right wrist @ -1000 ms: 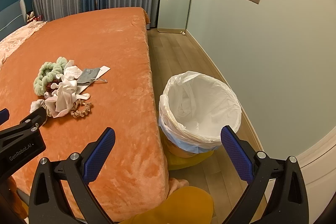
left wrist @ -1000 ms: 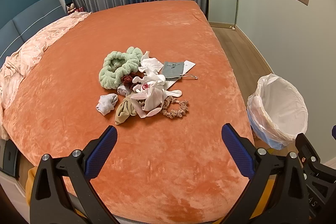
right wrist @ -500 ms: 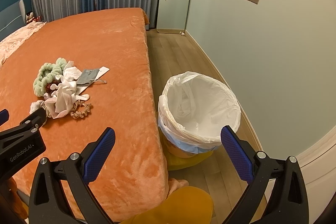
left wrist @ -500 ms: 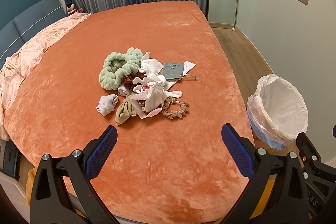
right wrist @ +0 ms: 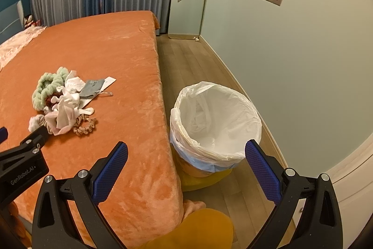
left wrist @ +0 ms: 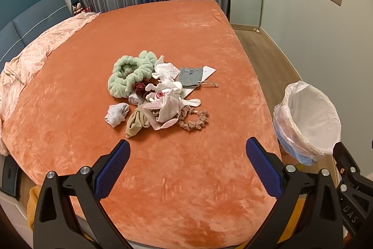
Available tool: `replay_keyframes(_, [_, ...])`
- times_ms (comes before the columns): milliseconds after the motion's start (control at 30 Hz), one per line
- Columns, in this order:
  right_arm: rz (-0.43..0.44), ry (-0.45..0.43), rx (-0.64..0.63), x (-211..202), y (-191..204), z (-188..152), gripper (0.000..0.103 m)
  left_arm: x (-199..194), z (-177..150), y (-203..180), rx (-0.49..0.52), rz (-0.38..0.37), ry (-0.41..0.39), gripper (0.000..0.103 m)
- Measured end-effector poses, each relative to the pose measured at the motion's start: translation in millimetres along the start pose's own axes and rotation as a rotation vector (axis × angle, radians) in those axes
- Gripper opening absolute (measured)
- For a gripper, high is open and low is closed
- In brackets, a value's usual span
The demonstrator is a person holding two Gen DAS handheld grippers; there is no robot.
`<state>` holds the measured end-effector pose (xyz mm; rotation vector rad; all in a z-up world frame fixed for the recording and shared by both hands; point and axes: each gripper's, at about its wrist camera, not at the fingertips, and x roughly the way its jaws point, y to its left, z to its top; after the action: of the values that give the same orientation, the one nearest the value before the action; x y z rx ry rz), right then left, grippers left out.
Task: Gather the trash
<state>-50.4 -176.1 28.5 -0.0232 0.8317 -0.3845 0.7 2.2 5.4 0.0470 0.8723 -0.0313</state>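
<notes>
- One bed (left wrist: 186, 202), covered in an orange plush blanket, fills most of the left wrist view; a pink quilt (left wrist: 35, 55) is bunched along its far left side.
- One trash bin (right wrist: 215, 125) lined with a white plastic bag stands on the wood floor just beside the bed's right edge; the bag looks empty apart from its own folds.
- Two grippers: the left gripper (left wrist: 187, 170) hovers above the near part of the bed, tongs spread wide with nothing between them; the right gripper (right wrist: 186, 172) hangs over the bed's edge and the bin, tongs likewise spread and empty.
- One pile of small things lies mid-bed, well apart from both grippers:
- One fluffy green scrunchie (left wrist: 130, 76) at the pile's far left.
- One tangle of white cloth and ribbon (left wrist: 167, 99) in the middle.
- One grey drawstring pouch (left wrist: 190, 76) lying on one white paper slip (left wrist: 208, 70).
- One beige crumpled fabric piece (left wrist: 136, 121).
- One pale balled sock (left wrist: 116, 113), slightly apart to the left.
- One spotted brown scrunchie (left wrist: 194, 120) at the near right.
- One dark red scrunchie (left wrist: 139, 86), mostly hidden.
</notes>
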Motion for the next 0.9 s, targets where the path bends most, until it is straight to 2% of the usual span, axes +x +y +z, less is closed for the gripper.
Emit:
replay_keyframes(233, [0.035,0.016,0.031,1,2,0,0.096,7,-1,5,-0.018,-0.047,0.023,0.095])
replay_keyframes(367, [0.052,0.027,0.004,2,10,1,0.096,12,-2,13,-0.049,-0.061,0.025,0.095])
replay_keyframes(600, [0.026,0.014,-0.038,6,20,3,0.096,23,2,27,-0.037,-0.053,0.005,0.095])
replay_keyframes(700, [0.034,0.012,-0.041,10,25,5,0.096,35,1,38,-0.042,-0.080,0.027,0.095])
replay_keyframes(900, [0.056,0.011,-0.065,19,45,8,0.096,55,1,65,-0.042,-0.056,0.021,0.095])
